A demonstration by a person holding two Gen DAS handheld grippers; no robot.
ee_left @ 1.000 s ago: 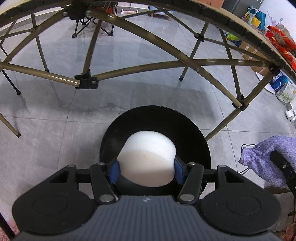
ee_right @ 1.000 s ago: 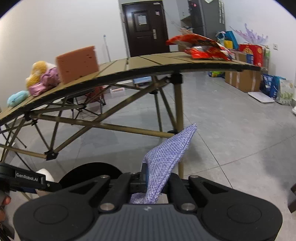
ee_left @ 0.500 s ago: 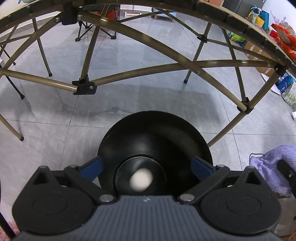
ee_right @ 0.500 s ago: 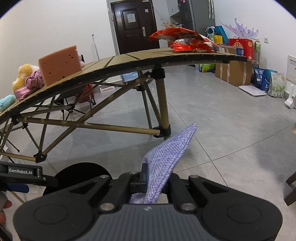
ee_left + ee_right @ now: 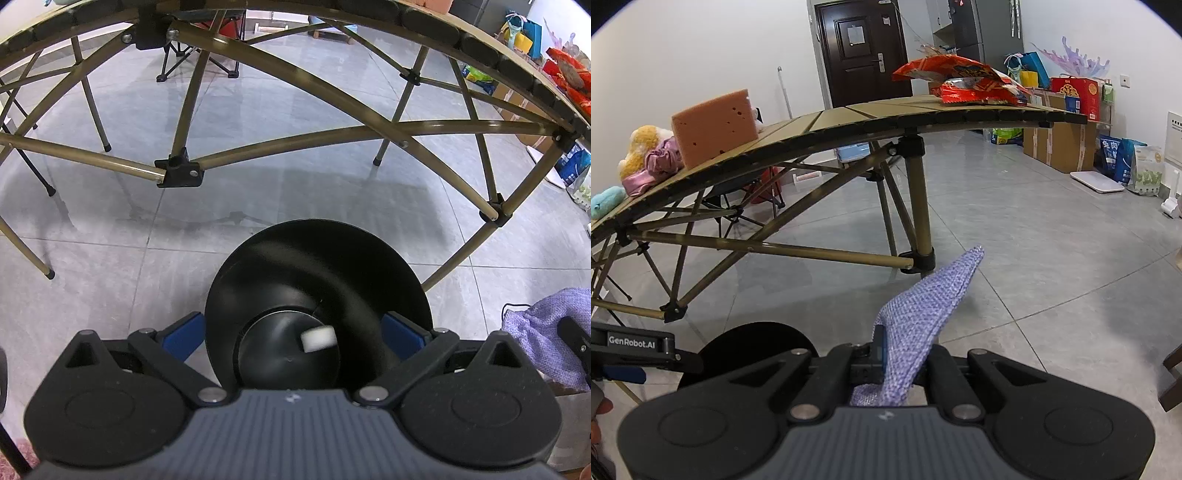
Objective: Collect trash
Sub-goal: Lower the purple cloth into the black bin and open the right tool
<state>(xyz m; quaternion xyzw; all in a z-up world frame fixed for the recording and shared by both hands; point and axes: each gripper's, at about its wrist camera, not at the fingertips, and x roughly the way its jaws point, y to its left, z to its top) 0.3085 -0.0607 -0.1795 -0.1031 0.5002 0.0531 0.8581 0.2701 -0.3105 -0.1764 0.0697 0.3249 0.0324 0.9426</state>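
"GenRobot.AI" on left tool (image 5: 635, 345); right tool (image 5: 886, 354) pinches purple cloth (image 5: 923, 310).

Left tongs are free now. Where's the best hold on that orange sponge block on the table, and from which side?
Probably across the two broad upright faces of the orange sponge block, coming from above. It stands on its edge on the slatted table, top clear, with soft toys crowding its left side. The left tongs stand wide open.
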